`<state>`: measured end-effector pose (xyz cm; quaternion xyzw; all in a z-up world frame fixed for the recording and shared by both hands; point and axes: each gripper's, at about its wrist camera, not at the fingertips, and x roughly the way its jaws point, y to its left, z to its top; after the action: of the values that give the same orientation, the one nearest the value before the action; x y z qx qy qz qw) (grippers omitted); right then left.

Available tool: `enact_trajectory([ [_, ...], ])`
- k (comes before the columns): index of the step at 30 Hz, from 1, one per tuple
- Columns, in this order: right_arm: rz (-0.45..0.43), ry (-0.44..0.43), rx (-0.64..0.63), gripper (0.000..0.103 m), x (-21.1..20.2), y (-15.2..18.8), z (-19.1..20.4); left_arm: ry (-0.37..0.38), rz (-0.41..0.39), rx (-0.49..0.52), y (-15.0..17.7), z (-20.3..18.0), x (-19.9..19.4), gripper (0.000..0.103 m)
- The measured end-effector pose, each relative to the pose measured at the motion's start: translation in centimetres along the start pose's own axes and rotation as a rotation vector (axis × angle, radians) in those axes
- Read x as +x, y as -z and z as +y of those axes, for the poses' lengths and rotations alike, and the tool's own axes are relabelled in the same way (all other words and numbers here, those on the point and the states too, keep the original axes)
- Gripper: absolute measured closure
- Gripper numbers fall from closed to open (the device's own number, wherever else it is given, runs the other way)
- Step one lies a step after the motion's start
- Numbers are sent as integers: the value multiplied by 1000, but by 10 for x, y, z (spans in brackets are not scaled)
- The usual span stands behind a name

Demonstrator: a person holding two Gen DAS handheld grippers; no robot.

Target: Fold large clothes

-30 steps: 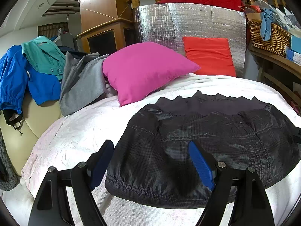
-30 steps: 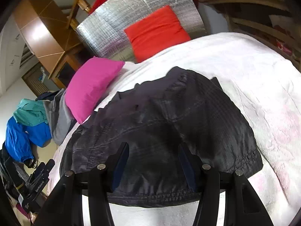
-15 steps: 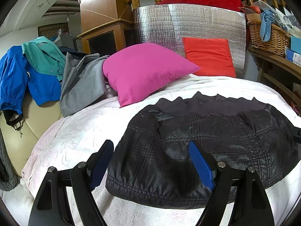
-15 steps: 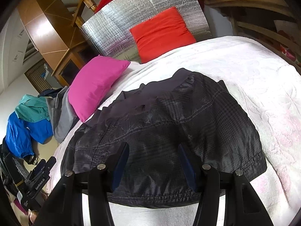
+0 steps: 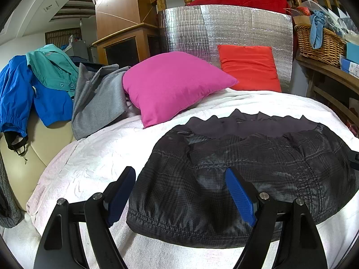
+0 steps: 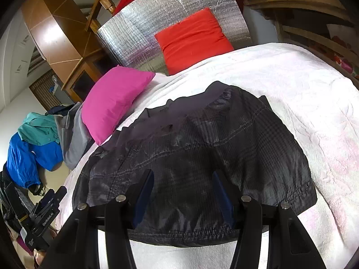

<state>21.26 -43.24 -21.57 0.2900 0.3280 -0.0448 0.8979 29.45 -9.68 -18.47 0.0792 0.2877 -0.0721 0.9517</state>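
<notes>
A dark charcoal jacket of thin, slightly shiny fabric with a faint plaid check (image 5: 246,179) lies folded into a broad, compact bundle on the white textured bed cover (image 5: 89,157). Its gathered, elasticated hem runs along the near edge, while a plain matte dark panel with a jagged outline shows at the far side (image 6: 193,107). The surface is rumpled, crossed by stitched seams.

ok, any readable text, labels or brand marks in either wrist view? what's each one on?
"GenRobot.AI": white lettering on the black left gripper, seen at the lower left of the right wrist view.
White label lower on that same gripper: print too small to read.
Blue boxes on the shelf at the right of the left wrist view: print too blurred to read.
Black jacket: no text visible.
</notes>
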Motion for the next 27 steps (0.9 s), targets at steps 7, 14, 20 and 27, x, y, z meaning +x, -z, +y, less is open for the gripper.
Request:
enact_trajectory([
  [7,5,5,1,45,1,1,0,0,1,1,1,0,0,20],
  [14,29,20,2,41,7,2,-3,-3,4,3,1,0,1,20],
  [20,138,73,9,40,31,8,-11,-8,13,12,2,-1,4,20],
  [27,31,67,26,37,-3,2,-28,32,162,-60,6,19,29,20],
])
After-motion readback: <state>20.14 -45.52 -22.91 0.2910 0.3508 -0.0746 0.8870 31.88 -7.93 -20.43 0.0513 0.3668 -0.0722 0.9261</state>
